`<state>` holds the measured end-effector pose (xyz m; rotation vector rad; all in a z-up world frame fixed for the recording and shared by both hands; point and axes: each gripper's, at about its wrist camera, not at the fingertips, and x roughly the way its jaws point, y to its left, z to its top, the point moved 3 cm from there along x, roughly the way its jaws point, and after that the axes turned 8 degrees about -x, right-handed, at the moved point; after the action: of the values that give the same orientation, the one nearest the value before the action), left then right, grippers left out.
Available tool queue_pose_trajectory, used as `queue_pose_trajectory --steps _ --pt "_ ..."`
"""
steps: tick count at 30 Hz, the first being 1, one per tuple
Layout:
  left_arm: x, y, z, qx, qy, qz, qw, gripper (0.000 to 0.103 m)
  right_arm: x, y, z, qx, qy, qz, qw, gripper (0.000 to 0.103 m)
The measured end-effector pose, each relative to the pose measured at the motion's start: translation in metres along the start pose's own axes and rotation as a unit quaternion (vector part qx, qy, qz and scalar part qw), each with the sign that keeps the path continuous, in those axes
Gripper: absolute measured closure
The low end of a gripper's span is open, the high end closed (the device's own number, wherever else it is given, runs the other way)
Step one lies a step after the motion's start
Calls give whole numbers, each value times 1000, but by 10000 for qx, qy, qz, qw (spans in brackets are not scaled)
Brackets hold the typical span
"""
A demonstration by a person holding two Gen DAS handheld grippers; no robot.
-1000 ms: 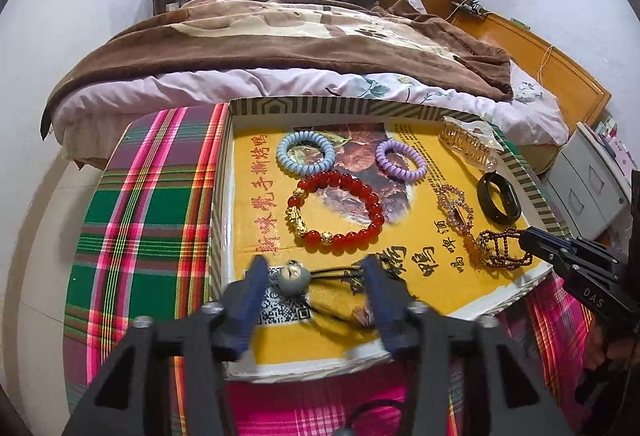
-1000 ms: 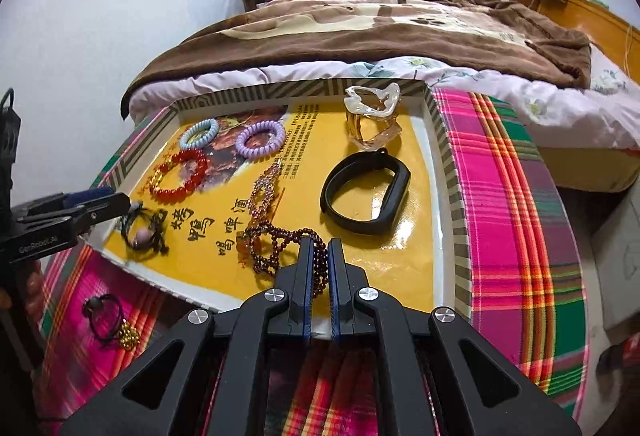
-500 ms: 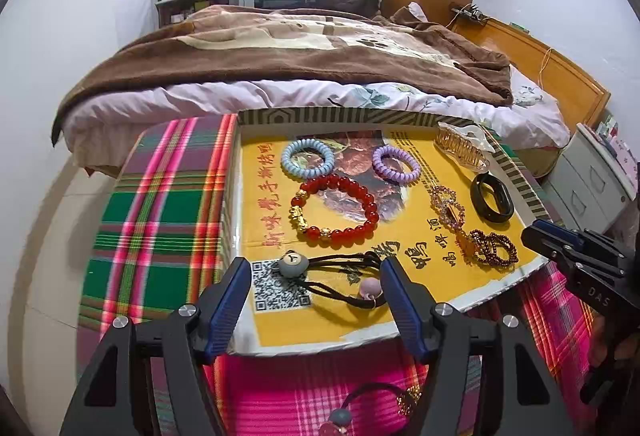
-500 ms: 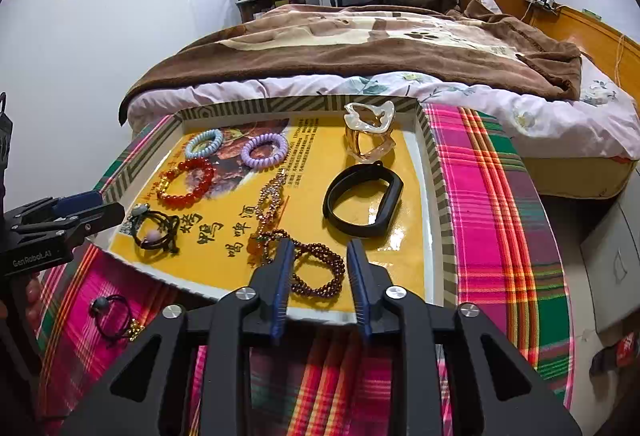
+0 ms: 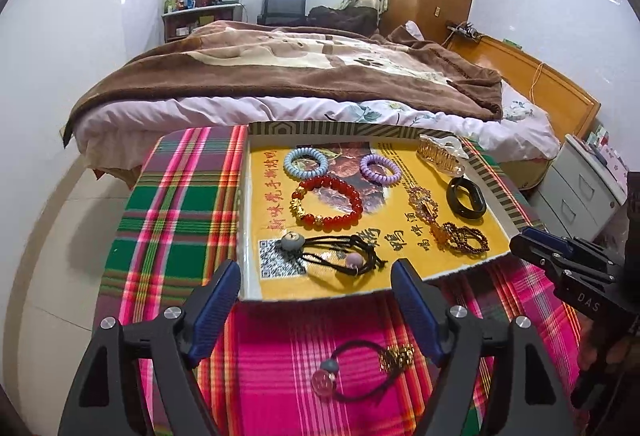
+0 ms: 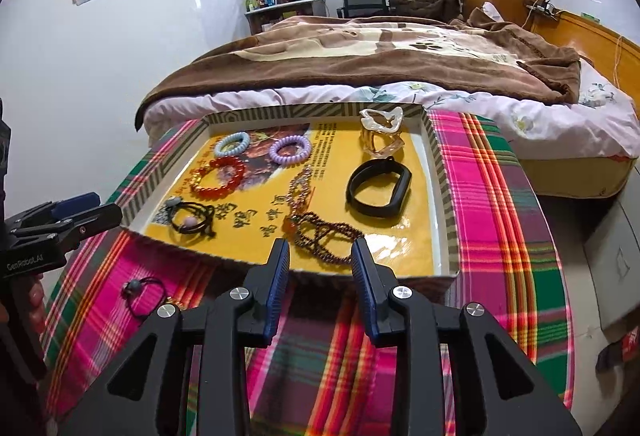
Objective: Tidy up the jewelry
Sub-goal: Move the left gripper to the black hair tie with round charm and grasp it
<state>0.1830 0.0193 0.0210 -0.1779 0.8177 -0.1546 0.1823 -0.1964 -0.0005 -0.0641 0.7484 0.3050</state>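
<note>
A yellow-lined tray [image 5: 256, 124] on a plaid cloth holds a red bead bracelet [image 5: 328, 204], a black hair tie with two beads [image 5: 332, 252], a dark bead bracelet [image 6: 324, 236] and a black band [image 6: 378, 188]. My left gripper [image 5: 316, 272] hangs over the tray's near edge. Its jaws are opening and nothing is between them. Over the near edge by the dark bead bracelet, my right gripper [image 6: 320, 248] is also opening and empty. A loose hair tie with a gold charm [image 5: 360, 368] lies on the cloth under the left gripper.
Also in the tray are a blue coil tie [image 5: 306, 162], a purple coil tie [image 5: 380, 168], a clear hair claw [image 5: 440, 152] and a crystal bracelet [image 5: 422, 200]. A bed with a brown blanket [image 5: 300, 76] stands behind. Grey drawers [image 5: 580, 192] are at the right.
Both grippers have drawn back and up from the tray while their jaws widened. The black hair tie and the dark bead bracelet now lie free in the tray.
</note>
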Motion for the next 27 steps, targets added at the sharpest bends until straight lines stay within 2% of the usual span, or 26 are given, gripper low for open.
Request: queue_pose_trajectory --steps 5,6,7,9,13,22,26,27 --pt "-19 9 -17 -145 -85 -82 9998 18 -10 10 -8 -22 -79 106 9999 69" --pt "-21 11 -20 -179 -80 -96 9998 18 -12 13 -10 -28 -88 124 9999 66" --pt "-24 15 -25 -229 -69 -96 9997 18 -14 15 -12 -29 -90 155 9998 59" --pt "-27 21 -33 -300 -43 -102 9995 18 -15 21 -18 -57 -73 243 9997 55" --pt "-22 29 -50 -386 140 -174 9990 17 -15 32 -29 -99 -29 326 9994 55" --pt "10 29 -64 -446 488 0 9978 18 -12 42 -47 -90 138 400 9991 55" --pt "20 27 -66 -344 518 241 9978 22 -10 44 -49 -92 167 421 9989 55" --pt "23 25 -67 -286 583 305 9974 26 -9 44 -49 -89 171 429 9989 55"
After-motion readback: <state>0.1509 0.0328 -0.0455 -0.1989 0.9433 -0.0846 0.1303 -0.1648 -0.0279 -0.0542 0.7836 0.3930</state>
